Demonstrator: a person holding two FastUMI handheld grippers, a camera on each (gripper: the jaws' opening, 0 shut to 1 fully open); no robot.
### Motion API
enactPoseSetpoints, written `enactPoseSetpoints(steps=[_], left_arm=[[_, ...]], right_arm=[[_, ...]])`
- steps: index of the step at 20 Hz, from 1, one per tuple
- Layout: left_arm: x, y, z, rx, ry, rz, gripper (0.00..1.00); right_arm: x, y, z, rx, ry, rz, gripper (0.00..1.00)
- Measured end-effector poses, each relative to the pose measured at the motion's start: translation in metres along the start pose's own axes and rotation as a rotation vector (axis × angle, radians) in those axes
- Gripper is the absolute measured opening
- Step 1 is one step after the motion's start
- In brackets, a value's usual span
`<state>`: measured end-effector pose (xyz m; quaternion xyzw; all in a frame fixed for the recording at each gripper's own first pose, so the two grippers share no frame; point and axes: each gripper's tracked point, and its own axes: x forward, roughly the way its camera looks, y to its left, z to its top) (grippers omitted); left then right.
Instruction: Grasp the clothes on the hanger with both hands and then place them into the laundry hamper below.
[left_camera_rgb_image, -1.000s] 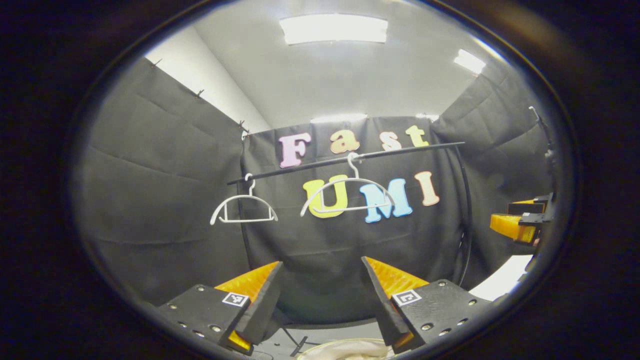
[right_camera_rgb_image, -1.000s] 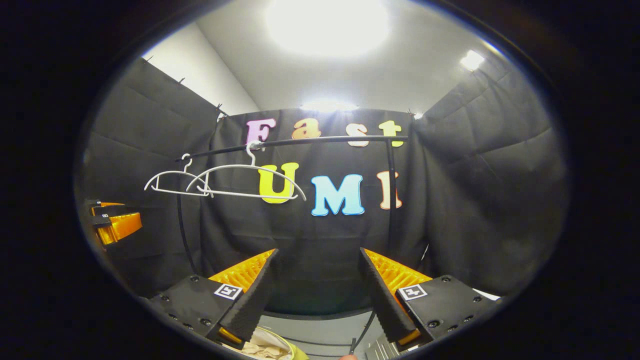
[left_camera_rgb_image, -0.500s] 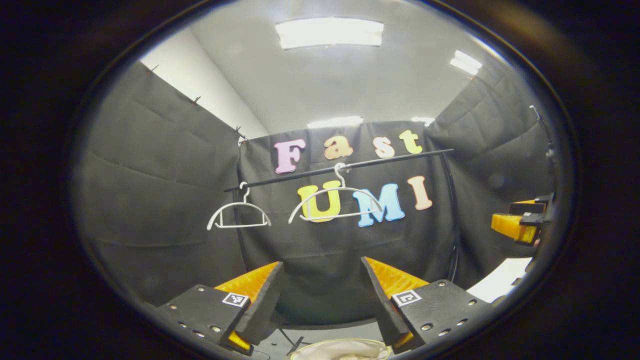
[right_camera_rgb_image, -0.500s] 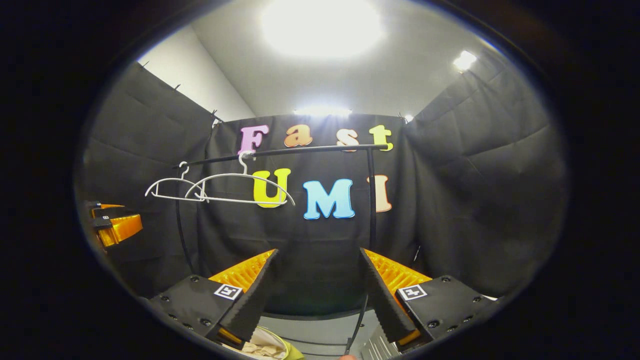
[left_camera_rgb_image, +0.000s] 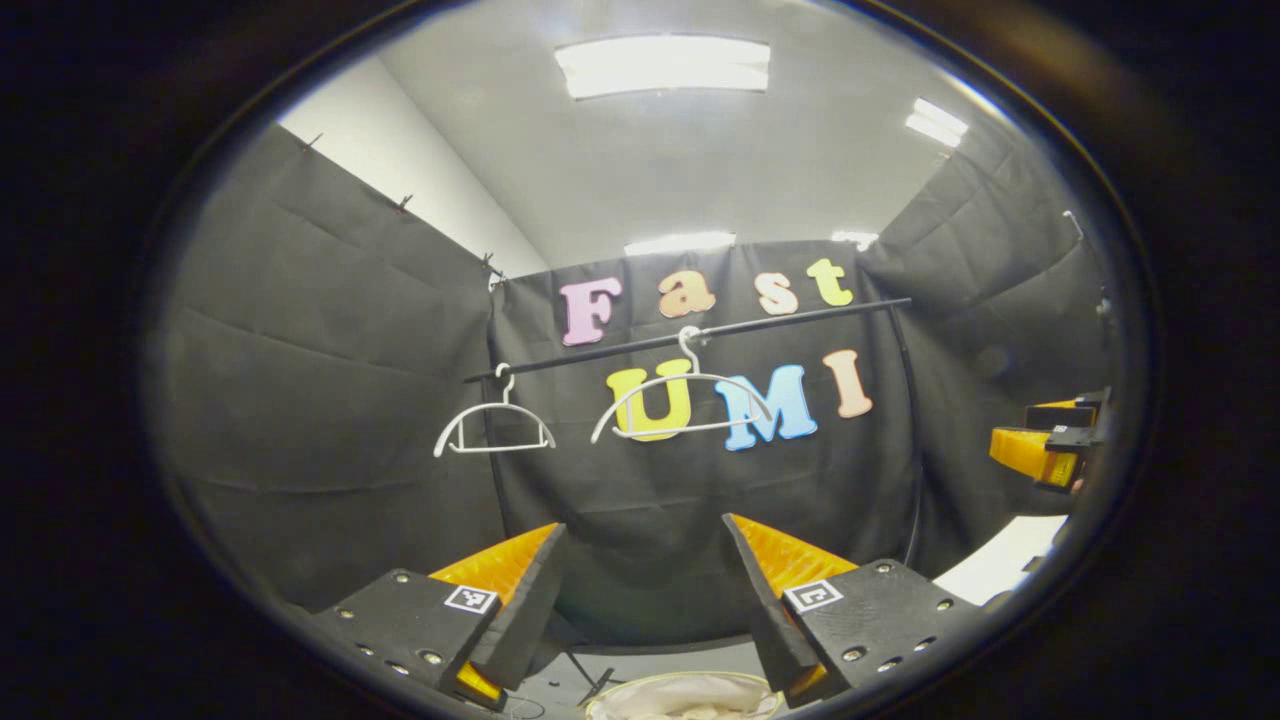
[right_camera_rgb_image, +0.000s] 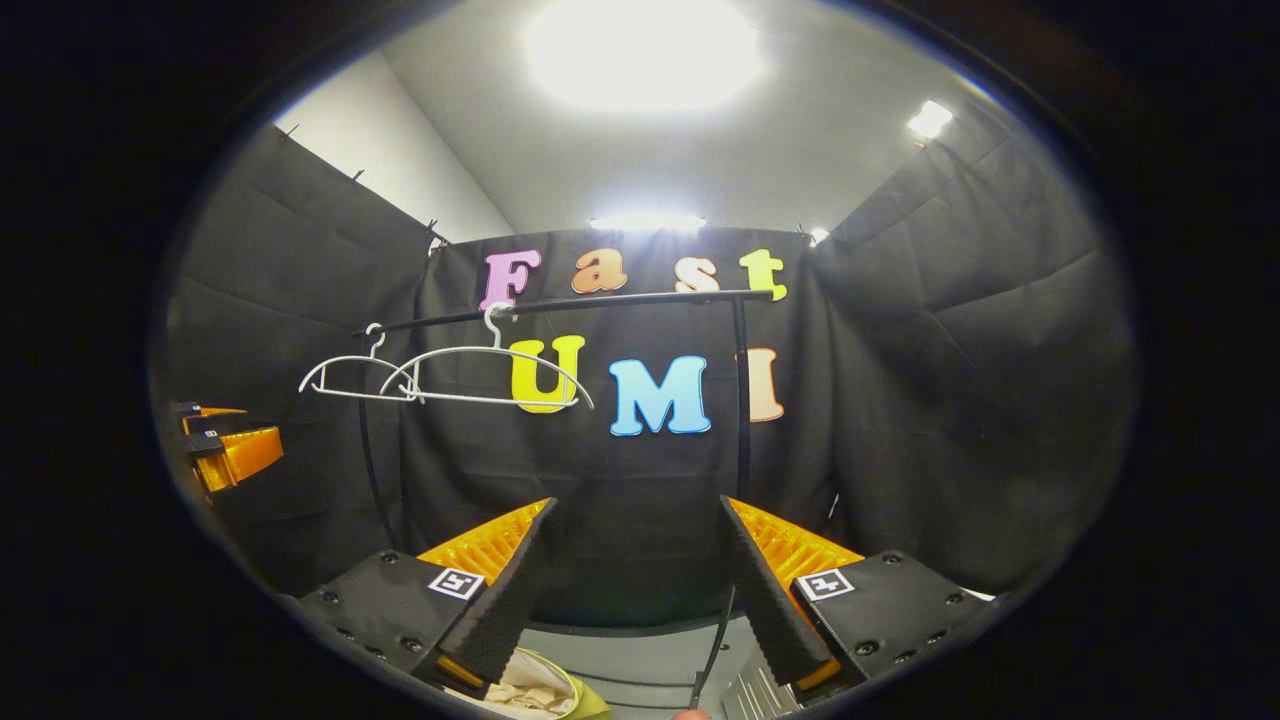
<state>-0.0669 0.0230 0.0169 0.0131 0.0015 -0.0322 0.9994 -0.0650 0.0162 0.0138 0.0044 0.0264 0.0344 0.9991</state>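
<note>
Left tongs (left_camera_rgb_image: 642, 610), left gripper view: the two fingers stand wide apart at the bottom of the view and hold nothing. Each finger carries a small square black-and-white marker; its pattern is not readable writing. Between and below the fingers, at the lower edge, lies the round rim of the laundry hamper (left_camera_rgb_image: 600, 703) with pale clothes (left_camera_rgb_image: 690, 700) inside it. Beyond, a black rail (left_camera_rgb_image: 700, 335) crosses the booth, and two white hangers hang from it, both bare: a smaller left hanger (left_camera_rgb_image: 495, 425) and a larger right hanger (left_camera_rgb_image: 682, 400). At the far right of this view appear the right tongs (left_camera_rgb_image: 1040, 445), well apart from the rail; their opening cannot be judged from here. A pale floor patch (left_camera_rgb_image: 1000, 560) shows under them, and a long ceiling light (left_camera_rgb_image: 665, 65) above.

Right tongs (right_camera_rgb_image: 632, 600), right gripper view: the fingers are likewise spread wide and empty, each with a square marker. Here the hamper (right_camera_rgb_image: 585, 705) shows at the lower left of centre, its rim yellow-green, with cream clothes (right_camera_rgb_image: 525, 690) in it, just beside the left finger. The rail (right_camera_rgb_image: 600, 300) is seen with its upright post (right_camera_rgb_image: 742, 390). The two bare hangers overlap in this view: the near hanger (right_camera_rgb_image: 490, 375) partly covers the far hanger (right_camera_rgb_image: 350, 375). The left tongs (right_camera_rgb_image: 225, 445) appear at the far left edge. A thin black cable (right_camera_rgb_image: 712, 650) runs down between the fingers.
</note>
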Motion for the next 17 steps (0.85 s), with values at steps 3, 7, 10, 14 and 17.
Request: enactPoseSetpoints(steps=[3, 7, 10, 14, 17], left_arm=[[-0.001, 0.001, -0.002, -0.007, 0.003, 0.001, 0.89], [-0.008, 0.006, -0.006, -0.015, 0.016, 0.006, 0.89], [-0.010, 0.006, -0.007, -0.016, 0.019, 0.008, 0.89], [-0.005, 0.006, -0.012, -0.025, 0.029, 0.013, 0.89], [0.000, 0.008, -0.013, -0.033, 0.029, 0.016, 0.88]], right_arm=[[-0.004, 0.002, 0.000, -0.005, -0.005, 0.003, 0.96], [-0.007, 0.004, -0.002, -0.002, 0.000, 0.005, 0.97], [-0.005, 0.006, -0.003, -0.001, 0.003, 0.005, 0.97], [-0.003, 0.007, -0.002, -0.004, -0.002, 0.007, 0.97], [0.000, 0.007, -0.002, -0.009, -0.003, 0.007, 0.97]])
